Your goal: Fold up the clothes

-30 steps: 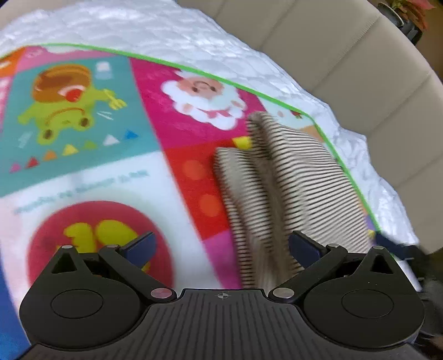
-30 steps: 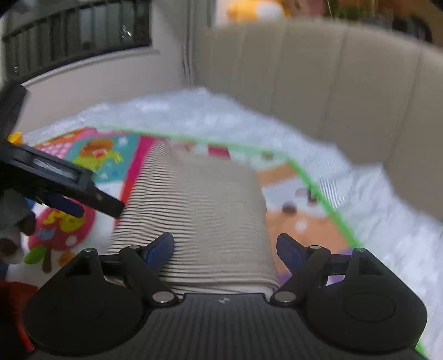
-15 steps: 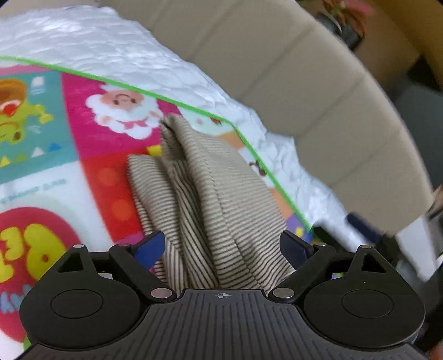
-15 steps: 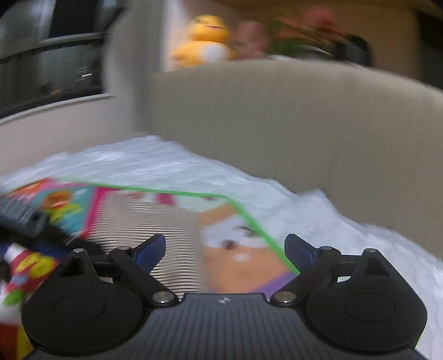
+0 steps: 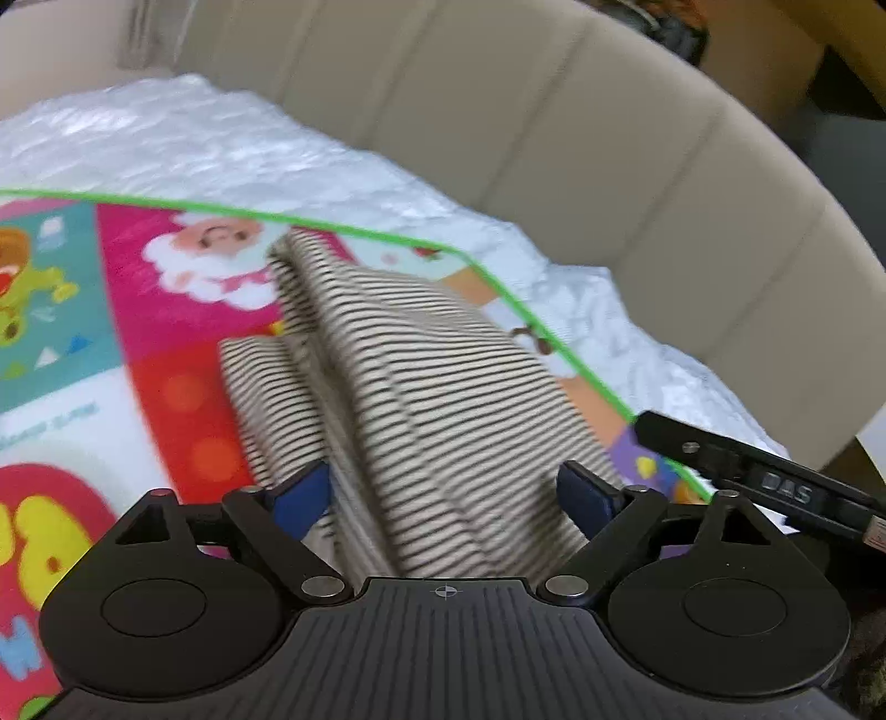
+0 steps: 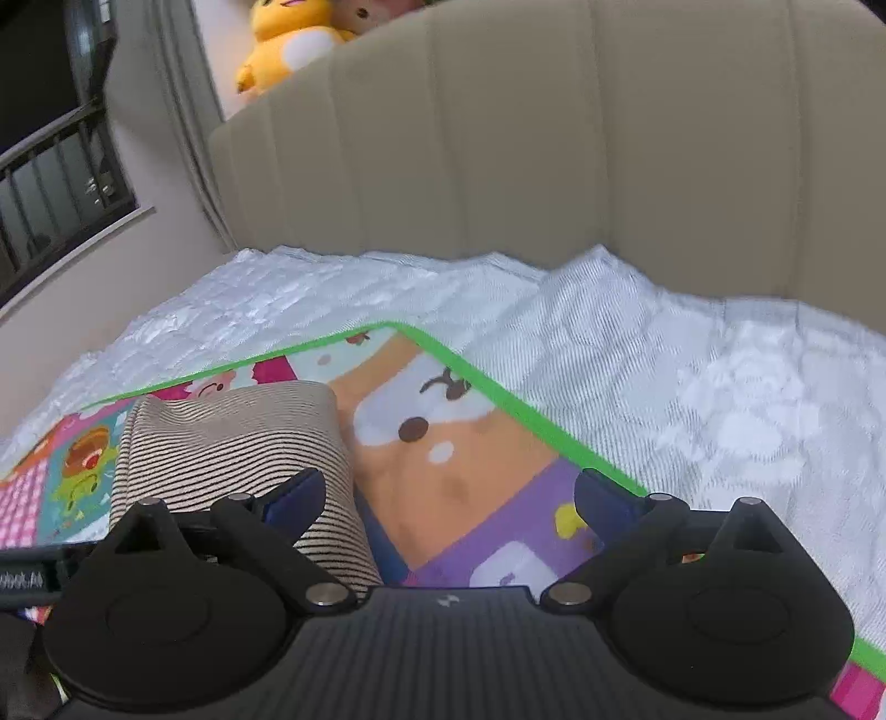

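One striped garment (image 5: 421, 399), folded into a bunched heap, lies on one cartoon play mat (image 5: 166, 354) near its green-edged corner, over a white quilt (image 6: 664, 354) on the bed. Two grippers hang over it: the left gripper (image 5: 443, 493) with fingers spread wide and empty above the cloth, the right gripper (image 6: 448, 498) likewise wide apart, holding nothing. The right tool's side reads "DAS". Two plush toys (image 6: 288, 39) sit behind the headboard (image 6: 554, 138).

Beige padded headboard (image 6: 554, 155) ahead of jaws; white quilted bedcover (image 6: 692, 376) below it. Dark railed window (image 6: 50, 166) far left, curtain (image 6: 183, 127) beside.
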The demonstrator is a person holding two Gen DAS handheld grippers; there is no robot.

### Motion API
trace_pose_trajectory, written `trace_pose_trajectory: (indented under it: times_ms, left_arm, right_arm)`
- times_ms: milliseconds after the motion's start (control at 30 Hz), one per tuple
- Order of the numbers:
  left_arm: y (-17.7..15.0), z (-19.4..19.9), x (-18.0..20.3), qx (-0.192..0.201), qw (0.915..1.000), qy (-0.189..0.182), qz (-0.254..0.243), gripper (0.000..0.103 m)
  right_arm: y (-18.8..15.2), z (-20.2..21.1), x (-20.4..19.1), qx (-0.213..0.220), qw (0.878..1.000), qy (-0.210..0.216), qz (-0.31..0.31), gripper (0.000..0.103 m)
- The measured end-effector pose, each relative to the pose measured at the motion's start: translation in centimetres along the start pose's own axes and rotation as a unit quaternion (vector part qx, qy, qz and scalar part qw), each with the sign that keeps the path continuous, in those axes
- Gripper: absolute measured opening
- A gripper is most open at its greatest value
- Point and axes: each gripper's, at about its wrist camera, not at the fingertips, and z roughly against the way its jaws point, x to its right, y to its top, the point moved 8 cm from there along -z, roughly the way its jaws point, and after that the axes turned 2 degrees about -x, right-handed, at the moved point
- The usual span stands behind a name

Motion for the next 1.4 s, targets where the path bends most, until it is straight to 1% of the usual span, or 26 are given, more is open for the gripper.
trace_pose_trajectory:
  times_ms: [133,200,233,267,300,333,367,400,567,667,700,767,867,933,1000,1100,1233,1267,1333,1400]
  left_arm:
    - [-0.2,-0.7,0.9,-0.015,0.9998,-0.012,-0.002,0.092]
    - [-0.4,-1.3,0.9,-0.031,0.9993,-0.013,0.016,0.092]
    - [-0.4,-1.6,1.0,-0.039,0.9988,-0.013,0.026,0.090]
    - [-0.2,-1.4,1.0,-0.039,0.9986,-0.019,0.032,0.078]
    - [0.1,-1.0,1.0,-0.037,0.9983,-0.027,0.037,0.063]
    - [0.4,-0.7,1.1,-0.035,0.9980,-0.034,0.042,0.055]
    - [0.7,-0.3,1.1,-0.032,0.9975,-0.041,0.047,0.037]
    - [1.0,0.0,1.2,-0.030,0.9970,-0.048,0.052,0.032]
    - [3.1,3.7,1.0,-0.008,0.9929,-0.086,0.082,0.030]
    - [3.1,5.2,0.4,-0.008,0.9913,-0.095,0.091,0.030]
    - [2.6,5.4,-0.1,-0.011,0.9914,-0.094,0.091,0.030]
    - [1.4,5.2,-1.5,-0.020,0.9920,-0.080,0.096,0.031]
    - [-1.0,3.3,-3.8,-0.037,0.9881,-0.071,0.131,0.032]
    - [-1.8,2.3,-4.8,-0.039,0.9867,-0.071,0.141,0.034]
    - [-1.7,2.0,-5.2,-0.038,0.9870,-0.077,0.135,0.037]
    - [-1.6,1.9,-5.6,-0.043,0.9865,-0.083,0.134,0.041]
    - [-1.3,1.9,-5.9,-0.053,0.9857,-0.092,0.131,0.043]
    - [-1.2,2.0,-5.9,-0.054,0.9862,-0.090,0.128,0.044]
    - [-0.9,2.6,-6.1,-0.048,0.9884,-0.079,0.120,0.044]
    - [-0.4,3.2,-6.3,-0.041,0.9905,-0.067,0.113,0.049]
  right_arm:
    - [-0.1,-0.2,0.6,-0.011,1.000,0.003,-0.025,0.098]
    - [-0.2,-0.2,0.8,-0.014,0.999,0.001,-0.030,0.098]
    - [-0.2,-0.2,0.8,-0.015,0.999,0.000,-0.031,0.098]
    - [-0.2,-0.3,0.9,-0.017,0.999,-0.001,-0.033,0.098]
    - [-0.3,-0.4,1.0,-0.019,0.999,-0.002,-0.035,0.098]
    - [-0.4,-0.4,1.1,-0.020,0.999,-0.003,-0.038,0.098]
    - [-0.5,-0.5,1.2,-0.023,0.999,-0.003,-0.040,0.098]
    - [-0.6,-0.7,1.2,-0.026,0.999,-0.002,-0.042,0.098]
    - [-1.1,-1.3,0.9,-0.036,0.999,-0.001,-0.034,0.098]
    - [-1.1,-1.2,0.5,-0.036,0.999,0.004,-0.026,0.098]
    - [-1.1,-1.2,0.3,-0.035,0.999,0.005,-0.023,0.098]
    - [-1.2,-1.2,0.0,-0.036,0.999,0.006,-0.016,0.098]
    - [-1.6,-1.3,-0.8,-0.042,0.999,0.020,-0.001,0.098]
    - [-1.9,-1.4,-1.4,-0.046,0.998,0.029,0.009,0.098]
    - [-2.1,-1.3,-2.4,-0.048,0.998,0.045,0.024,0.100]
    - [-2.1,-0.7,-4.5,-0.030,0.996,0.069,0.052,0.100]
    - [-2.2,-0.4,-6.6,-0.032,0.991,0.120,0.046,0.100]
    - [-2.6,-0.6,-7.0,-0.040,0.990,0.120,0.056,0.100]
    - [-3.6,-1.5,-7.2,-0.056,0.990,0.094,0.089,0.100]
    - [-4.2,-2.0,-7.2,-0.064,0.989,0.083,0.107,0.100]
